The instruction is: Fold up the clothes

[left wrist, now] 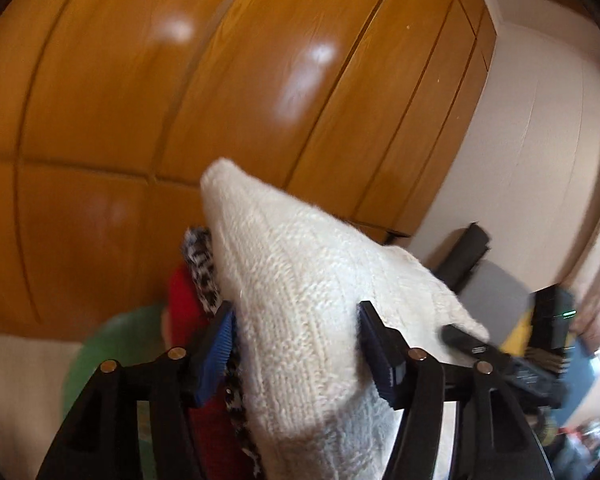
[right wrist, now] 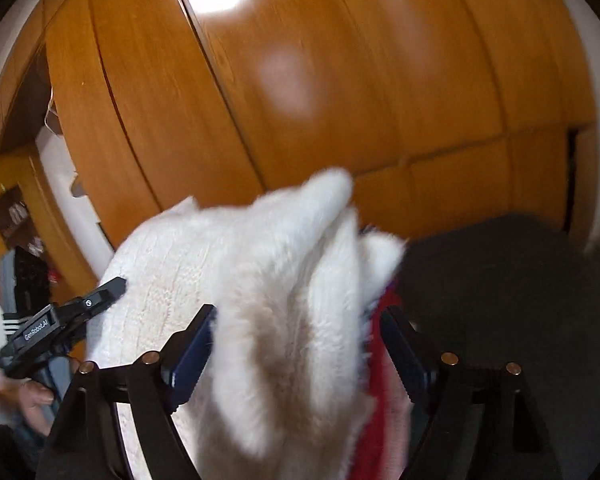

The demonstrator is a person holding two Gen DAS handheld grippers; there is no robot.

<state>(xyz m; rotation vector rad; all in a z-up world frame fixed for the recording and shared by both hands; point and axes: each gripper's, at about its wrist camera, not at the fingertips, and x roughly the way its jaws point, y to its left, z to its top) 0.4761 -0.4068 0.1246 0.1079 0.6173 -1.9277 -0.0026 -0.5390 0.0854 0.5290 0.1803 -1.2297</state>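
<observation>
1. The white knit sweater (left wrist: 300, 264) is bunched up between my two tools, in front of the shiny wooden wardrobe doors (left wrist: 140, 80). I cannot see what lies under it.
2. My left hand-held gripper (left wrist: 296, 308) has its jaws wide. The sweater fills the gap and touches both blue pads, but I cannot tell if they are squeezing it or just sitting next to it.
3. My right hand-held gripper (right wrist: 296, 312) is wide too. The fluffy white cloth stands loose between its jaws, and it looks puffy there, not pinched.
4. A spotty black-and-white cloth (left wrist: 200, 264) and a red cloth (left wrist: 182, 304) are tucked close beside the sweater. I should take care not to grab them by mistake.
5. I think the sweater is soft, floppy and light. It will not break, but it will sag and stretch if I hold it by one thin bit.
6. The fuzzy wool should not slip much on the ribbed pads.
7. The best places to hold it are two far-apart spots on one edge, like the shoulders or the hem. I should take a thick pinch of knit in each hand-held gripper, so the sweater hangs flat and folds neatly.
</observation>
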